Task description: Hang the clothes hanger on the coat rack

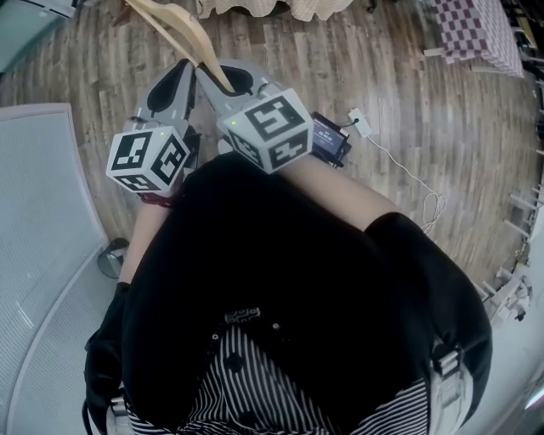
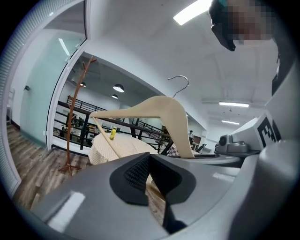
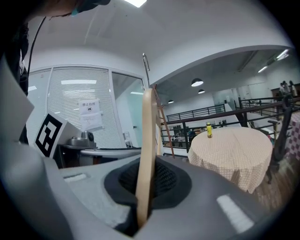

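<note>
Carrying stage, by the look. Right gripper (image 3: 143, 197) jaws clamped on hanger (image 3: 146, 136), hook up; left gripper (image 2: 152, 185) jaws near-closed alongside. Coat rack (image 2: 70, 124) well apart. Next: approach, lift hook over a peg.

Wood plank floor (image 1: 442, 144), round table (image 3: 232, 152) under cream checked cloth, glass partition (image 3: 70, 98) with blinds, black railing (image 3: 201, 112), ceiling lights (image 2: 190, 11).
</note>
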Available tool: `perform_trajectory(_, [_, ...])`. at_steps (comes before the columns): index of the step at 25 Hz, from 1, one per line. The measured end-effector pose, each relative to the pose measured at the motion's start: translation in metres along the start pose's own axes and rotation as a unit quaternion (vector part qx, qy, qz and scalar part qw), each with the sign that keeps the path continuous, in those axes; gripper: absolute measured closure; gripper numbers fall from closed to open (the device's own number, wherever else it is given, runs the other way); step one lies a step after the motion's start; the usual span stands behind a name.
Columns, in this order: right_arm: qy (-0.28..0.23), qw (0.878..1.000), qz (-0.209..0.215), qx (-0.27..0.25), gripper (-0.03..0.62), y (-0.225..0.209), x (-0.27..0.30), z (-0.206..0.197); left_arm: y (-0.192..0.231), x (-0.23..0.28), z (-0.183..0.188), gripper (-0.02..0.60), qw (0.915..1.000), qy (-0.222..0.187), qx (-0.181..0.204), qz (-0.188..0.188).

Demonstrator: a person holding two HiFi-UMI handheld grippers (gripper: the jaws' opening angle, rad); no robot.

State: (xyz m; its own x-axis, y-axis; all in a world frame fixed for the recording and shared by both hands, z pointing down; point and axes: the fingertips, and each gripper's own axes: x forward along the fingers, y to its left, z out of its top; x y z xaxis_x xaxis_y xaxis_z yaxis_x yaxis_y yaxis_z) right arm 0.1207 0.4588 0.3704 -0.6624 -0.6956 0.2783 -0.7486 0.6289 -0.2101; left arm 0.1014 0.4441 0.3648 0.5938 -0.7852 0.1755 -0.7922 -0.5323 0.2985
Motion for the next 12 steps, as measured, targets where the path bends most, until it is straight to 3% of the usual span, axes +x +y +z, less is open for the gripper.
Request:
perform_trajectory(6, [0.011,0.999,0.025,-0.019,0.585,0.018,0.034,0.005,0.034,-0.014,0.006,0.586,0.9996,-0.011,-0.003,0.025])
perform_trajectory(9, [0.019,0.999,0.044,-0.018,0.585,0.019,0.058,0.007,0.057,-0.014,0.014,0.584,0.9981,-0.024,0.005,0.057])
perform_trajectory(12, [0.026,0.997,0.072,-0.026,0.585,0.024,0.083,0.011,0.082,-0.012,0.015,0.584,0.9967,-0.021,-0.015,0.077])
